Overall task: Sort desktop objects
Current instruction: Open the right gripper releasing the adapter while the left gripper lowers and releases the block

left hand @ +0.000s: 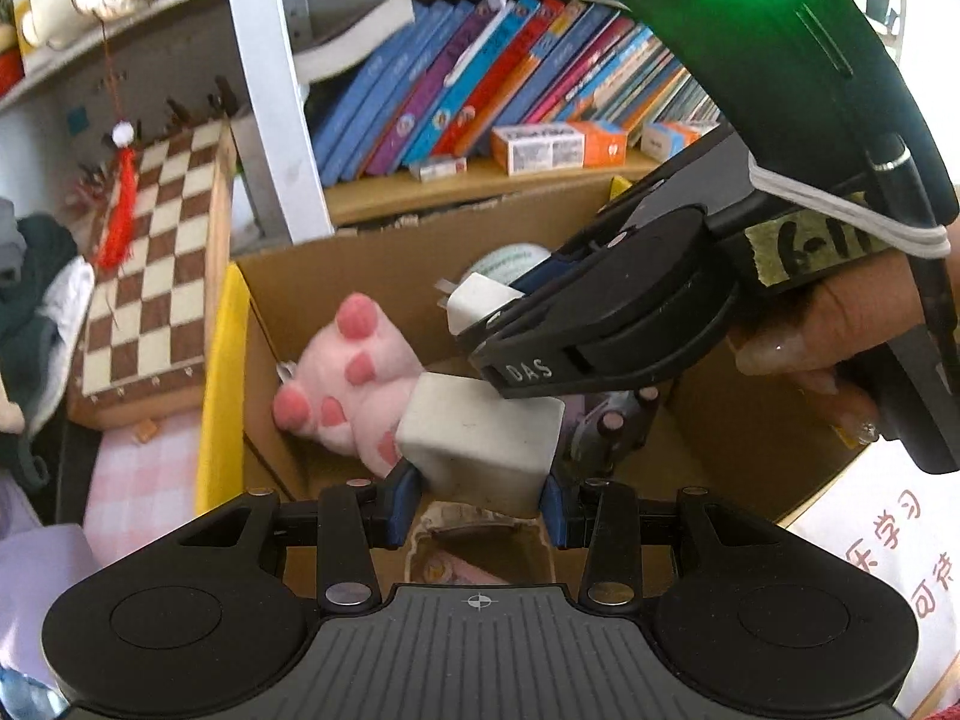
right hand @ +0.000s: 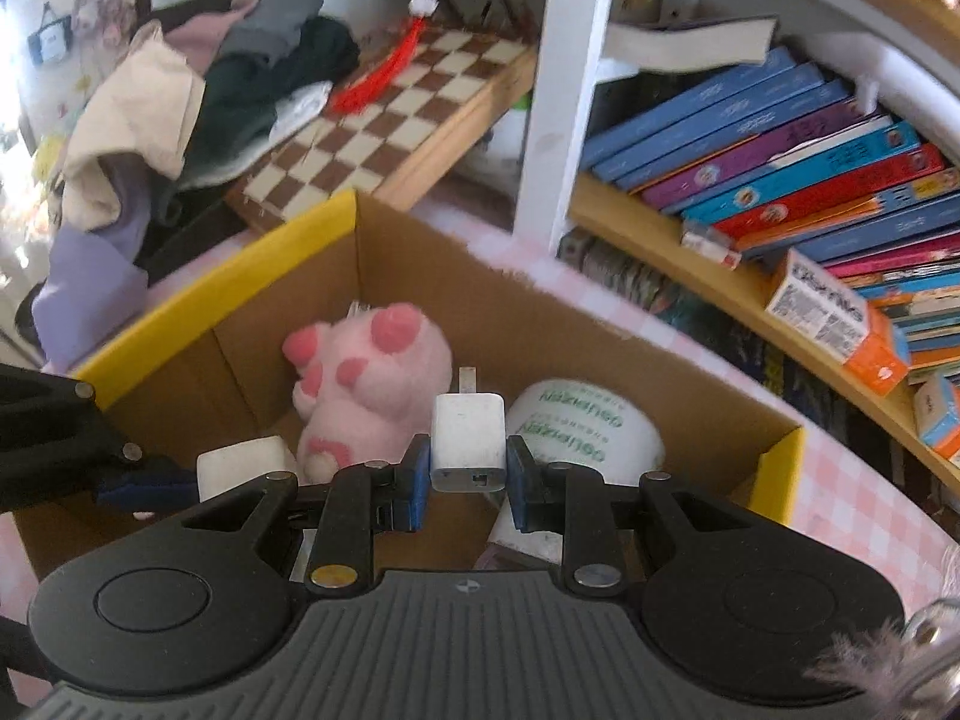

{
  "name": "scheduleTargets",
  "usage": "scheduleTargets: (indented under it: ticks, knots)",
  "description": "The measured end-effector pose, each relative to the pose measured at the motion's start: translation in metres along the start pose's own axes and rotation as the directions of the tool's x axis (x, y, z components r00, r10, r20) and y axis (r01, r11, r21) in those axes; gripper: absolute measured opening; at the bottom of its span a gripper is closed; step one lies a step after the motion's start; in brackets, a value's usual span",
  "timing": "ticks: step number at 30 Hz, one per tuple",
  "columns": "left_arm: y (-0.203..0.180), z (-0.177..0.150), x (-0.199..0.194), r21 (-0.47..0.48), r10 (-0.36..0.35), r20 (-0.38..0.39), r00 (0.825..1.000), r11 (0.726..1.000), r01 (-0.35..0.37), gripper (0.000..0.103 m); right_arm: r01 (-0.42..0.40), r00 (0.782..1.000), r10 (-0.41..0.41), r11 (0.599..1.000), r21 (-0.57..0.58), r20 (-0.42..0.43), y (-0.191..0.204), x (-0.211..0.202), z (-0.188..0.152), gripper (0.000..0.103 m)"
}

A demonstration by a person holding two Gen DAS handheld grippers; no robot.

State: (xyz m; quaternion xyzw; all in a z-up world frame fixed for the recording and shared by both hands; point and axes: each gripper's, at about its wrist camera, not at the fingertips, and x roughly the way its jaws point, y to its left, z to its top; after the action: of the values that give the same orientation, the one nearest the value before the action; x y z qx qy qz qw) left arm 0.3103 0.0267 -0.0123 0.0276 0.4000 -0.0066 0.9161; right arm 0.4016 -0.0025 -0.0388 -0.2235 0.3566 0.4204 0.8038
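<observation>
The left gripper [left hand: 479,501] is gripping a white block-shaped charger [left hand: 480,441] between its blue pads, jaws clamped on its lower sides; the block is chunky, matte off-white with rounded edges and faint smudges, and it is hanging over the open cardboard box [right hand: 420,264]. The right gripper [right hand: 468,480] is clenching a small white USB plug adapter [right hand: 468,441] by its sides, metal prongs pointing away from the camera, a port slot showing on the near face; it too is sitting above the box interior. In the left wrist view the right gripper is crossing in from the right, a hand [left hand: 840,330] wrapped around its handle, the adapter poking out ahead of its fingers. Inside the box a pink plush paw toy [right hand: 372,384] is lying toward the far left corner, and a white roll with green print [right hand: 585,429] is lying just right of it. Box has yellow-edged flaps. Behind it a chessboard [right hand: 408,114] is leaning with a red tassel [right hand: 378,78] across it, and books [right hand: 810,144] are slanting on the shelf.
</observation>
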Motion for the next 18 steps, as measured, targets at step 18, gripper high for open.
scheduleTargets:
  ticks: [18]
  knots:
    - [0.012, 0.001, 0.012, -0.069, -0.016, -0.071, 0.997, 0.998, 0.011, 0.056, -0.012, 0.995, 0.010, 1.000, -0.015, -0.100, 0.001, 0.022, 0.002, 0.046]
